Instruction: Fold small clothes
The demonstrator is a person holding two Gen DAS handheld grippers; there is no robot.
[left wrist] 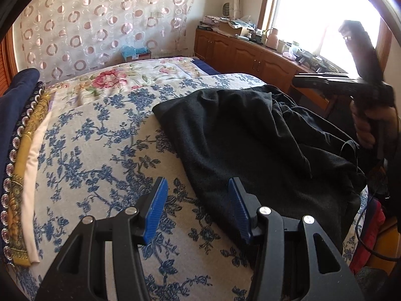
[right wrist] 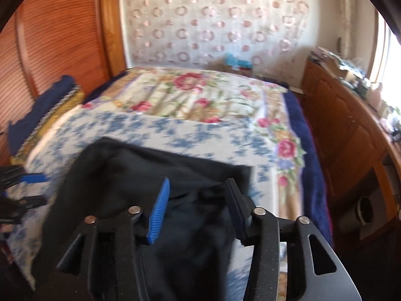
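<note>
Both grippers pitched down over bed. Left gripper (left wrist: 198, 207) jaws spread, empty, above blue-floral sheet (left wrist: 100, 135). Right gripper (right wrist: 196, 208) jaws spread, nothing pinched, over the one black garment (left wrist: 250, 135), lying rumpled on sheet.

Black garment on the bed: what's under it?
The black garment lies on the blue-flowered bedspread, which shows around its left and far edges. Whatever is beneath its bunched right side is covered and cannot be seen.
</note>
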